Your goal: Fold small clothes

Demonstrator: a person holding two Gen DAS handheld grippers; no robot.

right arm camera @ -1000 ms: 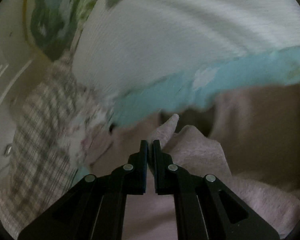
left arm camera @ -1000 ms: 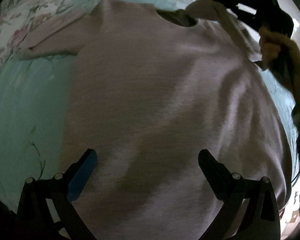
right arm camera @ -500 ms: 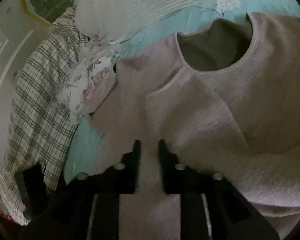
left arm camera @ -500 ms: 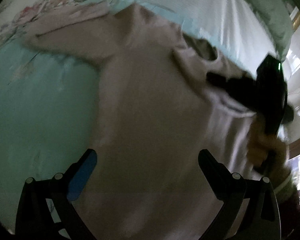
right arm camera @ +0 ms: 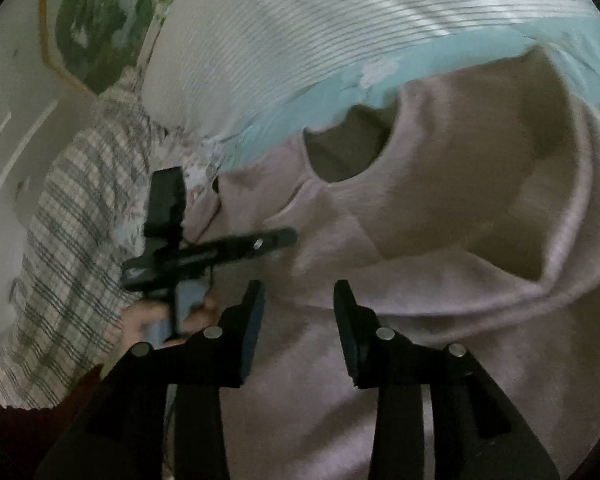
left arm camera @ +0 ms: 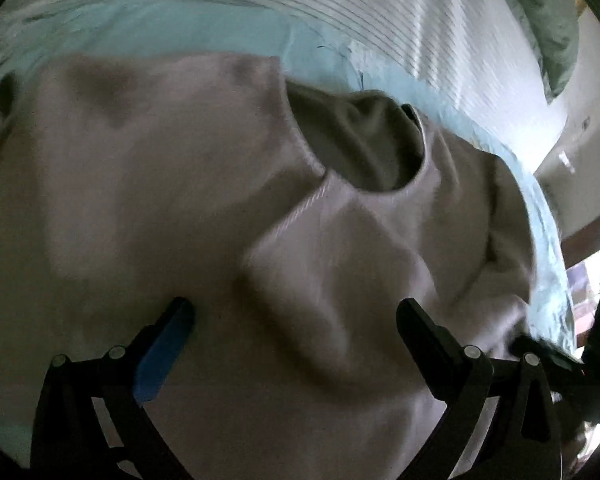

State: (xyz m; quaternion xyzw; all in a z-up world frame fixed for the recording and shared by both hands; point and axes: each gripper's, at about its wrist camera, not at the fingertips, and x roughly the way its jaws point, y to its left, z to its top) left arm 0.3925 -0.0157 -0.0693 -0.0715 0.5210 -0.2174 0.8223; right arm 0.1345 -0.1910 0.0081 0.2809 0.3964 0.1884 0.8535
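Note:
A pale pink sweater (left arm camera: 148, 200) lies on the light blue bedsheet (left arm camera: 180, 28), neck hole (left arm camera: 360, 148) toward the far side. One sleeve is folded in over the chest (left arm camera: 340, 264). My left gripper (left arm camera: 294, 316) hovers open over the folded sleeve, holding nothing. In the right wrist view the sweater (right arm camera: 460, 184) fills the right half. My right gripper (right arm camera: 298, 296) is open above it, empty. The left gripper (right arm camera: 220, 246) shows there at left, held in a hand.
A striped white pillow (right arm camera: 340, 32) lies beyond the sweater. A plaid cloth (right arm camera: 72, 240) hangs at the left bed edge. A wall (left arm camera: 592, 128) and a green cushion (left arm camera: 548, 12) are at far right in the left wrist view.
My right gripper has let go of the sleeve, opened and pulled back. The sleeve now lies folded over the chest. My left gripper has moved toward the neck.

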